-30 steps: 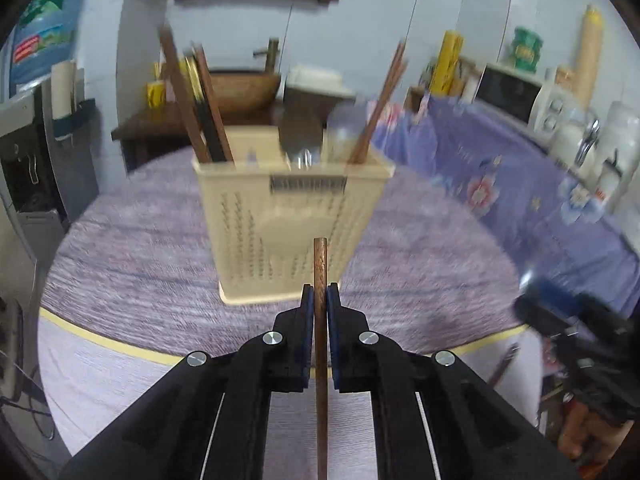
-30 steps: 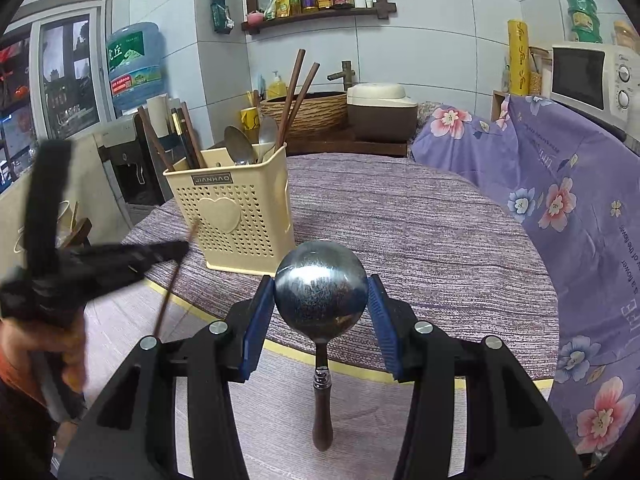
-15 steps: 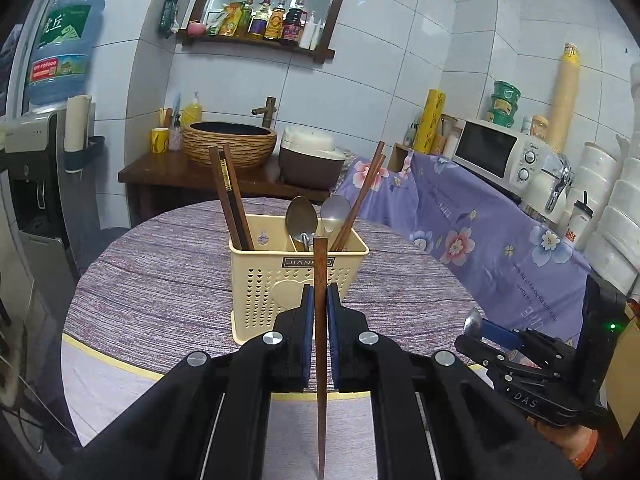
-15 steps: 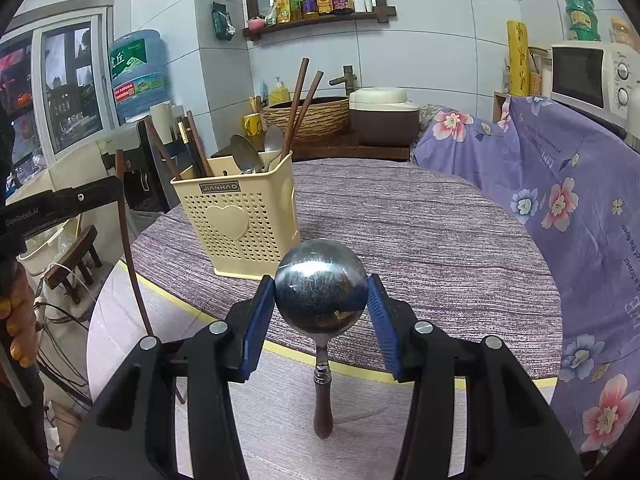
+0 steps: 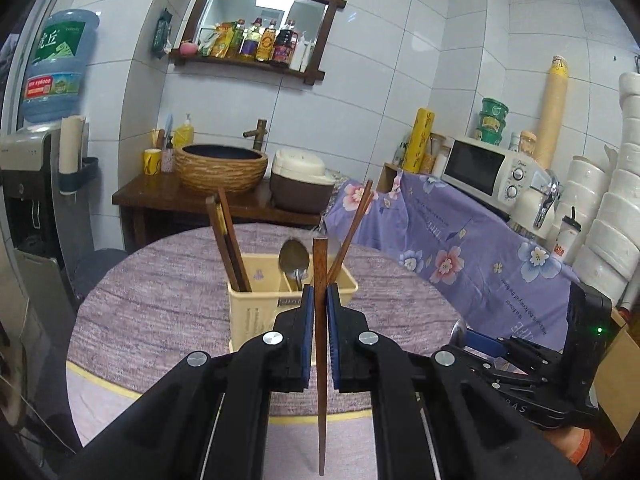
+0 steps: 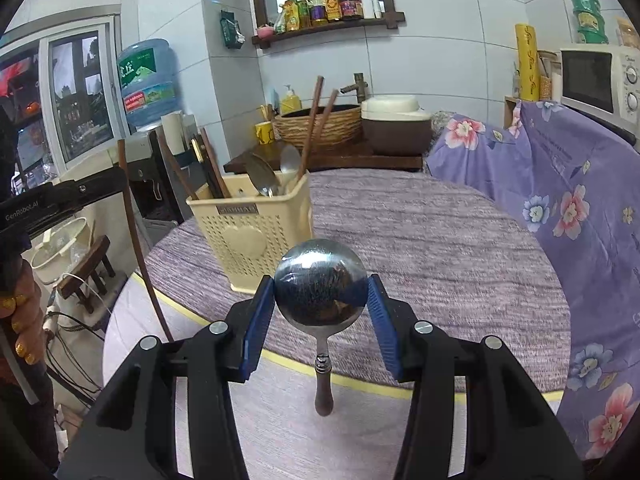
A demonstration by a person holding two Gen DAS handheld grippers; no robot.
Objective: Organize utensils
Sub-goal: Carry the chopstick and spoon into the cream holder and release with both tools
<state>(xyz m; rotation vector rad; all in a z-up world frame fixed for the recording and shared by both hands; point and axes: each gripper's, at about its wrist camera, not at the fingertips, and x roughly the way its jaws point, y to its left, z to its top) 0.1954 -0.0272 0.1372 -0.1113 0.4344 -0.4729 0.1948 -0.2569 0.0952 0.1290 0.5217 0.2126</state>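
Note:
My left gripper point(image 5: 319, 300) is shut on a brown wooden chopstick point(image 5: 320, 360) that stands upright between its blue pads, above and in front of the cream utensil basket point(image 5: 256, 312). The basket holds dark chopsticks point(image 5: 228, 240) on the left, metal spoons point(image 5: 293, 258) in the middle and two brown chopsticks point(image 5: 352, 228) on the right. My right gripper point(image 6: 321, 296) is shut on the round bowl of a metal ladle-like spoon point(image 6: 320, 284); its wooden handle hangs down. The basket point(image 6: 256, 232) stands to its upper left, and the left gripper's chopstick point(image 6: 136, 236) shows at the far left.
The round table point(image 6: 440, 240) has a purple woven cloth with a yellow-edged rim. A floral purple cover point(image 6: 580, 184) drapes furniture on the right beside a microwave point(image 5: 492, 168). A wooden counter with a woven basin point(image 5: 220, 168) and a water dispenser point(image 5: 24, 184) lie beyond.
The left gripper has risen and drawn back with its chopstick, so the basket now looks smaller and lower. The right gripper has lifted slightly, still gripping the spoon.

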